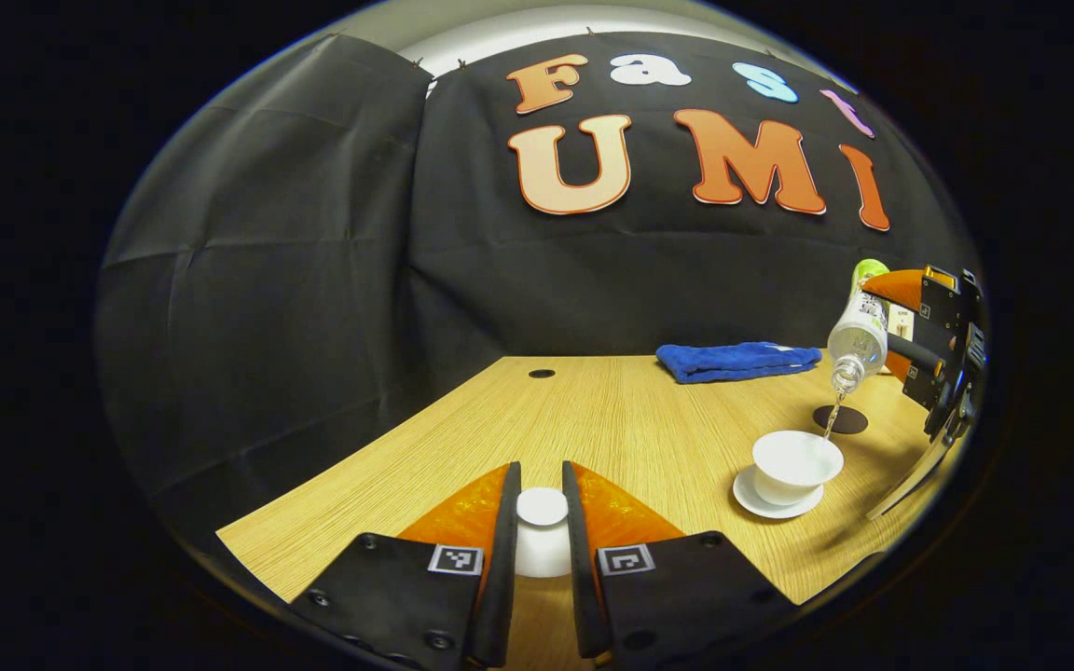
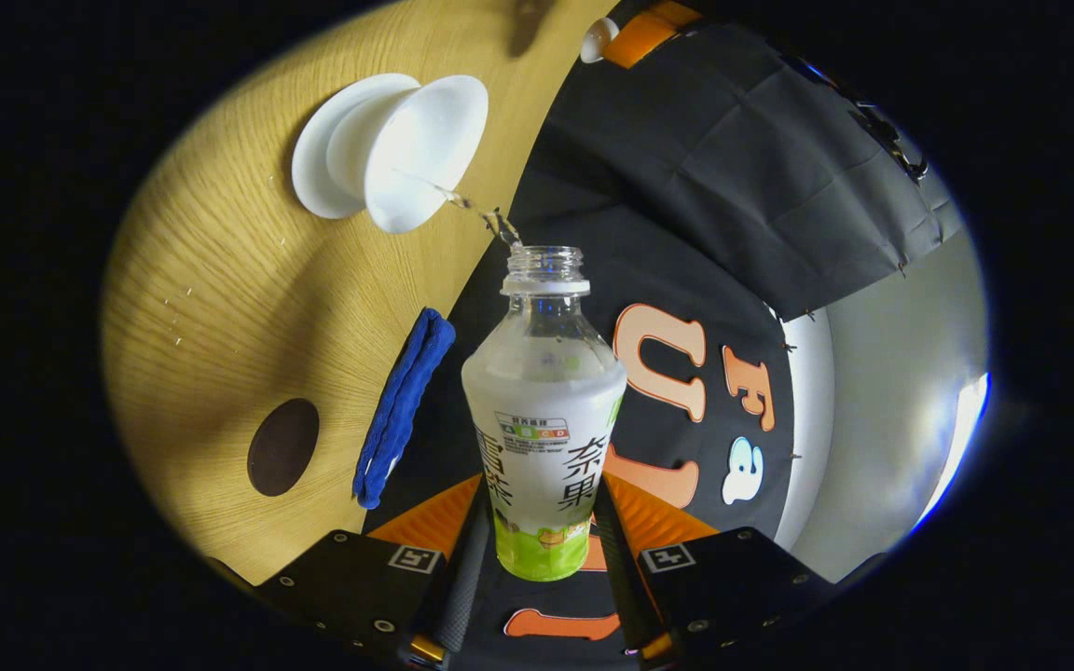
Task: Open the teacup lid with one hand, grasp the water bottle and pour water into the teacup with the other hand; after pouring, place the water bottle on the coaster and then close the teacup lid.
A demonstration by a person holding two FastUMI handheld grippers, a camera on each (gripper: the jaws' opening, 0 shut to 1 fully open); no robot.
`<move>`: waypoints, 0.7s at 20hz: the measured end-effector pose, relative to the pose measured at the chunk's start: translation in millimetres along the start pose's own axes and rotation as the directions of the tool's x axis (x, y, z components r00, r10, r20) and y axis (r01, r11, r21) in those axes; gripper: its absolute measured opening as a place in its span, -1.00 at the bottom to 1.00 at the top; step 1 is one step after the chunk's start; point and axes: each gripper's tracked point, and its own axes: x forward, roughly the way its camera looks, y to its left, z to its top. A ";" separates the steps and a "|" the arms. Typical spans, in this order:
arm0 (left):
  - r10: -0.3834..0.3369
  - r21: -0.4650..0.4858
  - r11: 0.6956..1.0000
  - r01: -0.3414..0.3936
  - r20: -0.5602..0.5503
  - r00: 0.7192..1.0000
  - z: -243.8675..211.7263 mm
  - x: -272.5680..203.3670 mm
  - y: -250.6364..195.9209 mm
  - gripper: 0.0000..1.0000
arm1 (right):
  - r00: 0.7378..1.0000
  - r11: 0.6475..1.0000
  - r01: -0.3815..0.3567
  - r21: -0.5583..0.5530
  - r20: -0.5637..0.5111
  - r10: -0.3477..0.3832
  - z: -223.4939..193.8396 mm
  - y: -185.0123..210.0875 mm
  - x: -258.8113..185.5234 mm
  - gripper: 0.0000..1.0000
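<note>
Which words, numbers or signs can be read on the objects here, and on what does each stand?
Water bottle label: printed characters and a small coloured box, too distorted to quote reliably.
Left gripper and right gripper: square black-and-white marker codes, no words.
Teacup, lid, towel, coaster: no text.

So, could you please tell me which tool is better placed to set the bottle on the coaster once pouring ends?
Right: its tool already grips the water bottle; the left tool holds the lid.
</note>
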 end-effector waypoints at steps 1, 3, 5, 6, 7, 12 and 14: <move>0.004 0.003 1.000 -0.004 -0.002 1.000 -0.9 -0.4 0.7 -0.39 | 1.000 1.000 0.000 -0.010 0.008 0.001 -0.2 -0.6 -0.3 0.26; 0.010 0.004 1.000 -0.010 -0.004 1.000 0.4 -2.3 1.5 -0.39 | 1.000 0.999 0.004 -0.035 0.023 -0.003 -0.5 -2.1 0.6 0.27; 0.015 0.007 1.000 -0.015 0.001 1.000 0.3 -2.9 2.4 -0.39 | 1.000 0.999 0.000 -0.047 0.031 0.001 -0.6 -1.8 0.5 0.27; 0.019 0.007 1.000 -0.019 0.007 1.000 1.9 -4.1 3.7 -0.39 | 0.999 0.999 0.000 -0.050 0.034 0.001 -0.1 -1.9 1.4 0.27; 0.021 0.005 1.000 -0.021 0.012 1.000 3.9 -6.8 3.9 -0.39 | 0.999 0.998 0.000 -0.058 0.038 0.002 0.2 -1.5 2.3 0.27; 0.025 -0.002 1.000 -0.025 0.013 1.000 5.2 -7.5 6.0 -0.39 | 0.998 0.995 0.024 -0.102 0.065 -0.017 -0.9 -6.4 3.2 0.26; 0.024 -0.003 1.000 -0.024 0.011 1.000 6.2 -6.4 6.5 -0.39 | 0.997 0.992 0.024 -0.120 0.077 -0.015 -1.7 -6.0 2.6 0.27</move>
